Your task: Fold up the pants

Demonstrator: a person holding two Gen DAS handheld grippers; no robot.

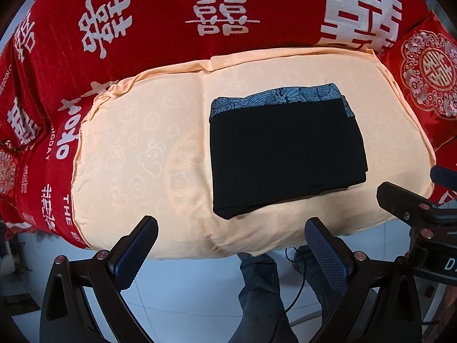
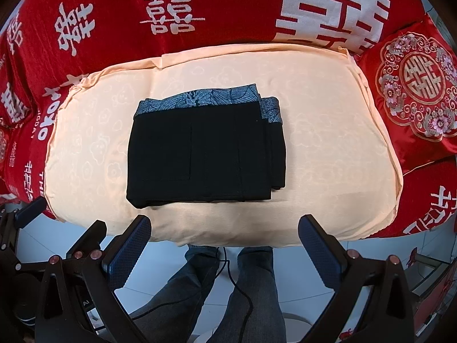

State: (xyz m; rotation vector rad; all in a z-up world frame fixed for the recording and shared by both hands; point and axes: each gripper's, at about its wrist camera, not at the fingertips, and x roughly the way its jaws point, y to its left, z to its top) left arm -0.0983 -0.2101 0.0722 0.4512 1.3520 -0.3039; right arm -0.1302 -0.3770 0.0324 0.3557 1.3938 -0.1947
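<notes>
Step in hand: the pants [image 2: 204,148] lie as a compact black rectangle, patterned blue-grey waistband along the far edge, so the folding looks finished or one tidy-up short of it (a judgement from how flat and squared the stack sits).
Where the pants are: on the peach cushion [image 2: 328,154], near its middle in the right wrist view, toward the right half in the left wrist view.
Left gripper [image 1: 231,253]: jaws wide apart, holding nothing, hovering off the cushion's near edge, clear of the cloth.
Right gripper [image 2: 224,250]: jaws likewise spread, empty, just short of the near edge and roughly in line with the stack.
Next move: if anything, squaring the layers that peek out stepped at the right side; that calls for a light pinch on the edge only, not a drag across the soft cushion.
Surface: padded and yielding, with a faint cloud print.
Room: red sofa cover [image 2: 200,5] with white double-happiness characters behind, an embroidered red pillow [image 2: 414,91] at right, pale tiled floor [image 1: 185,291] below, the person's legs [image 2: 251,285] in dark trousers.
</notes>
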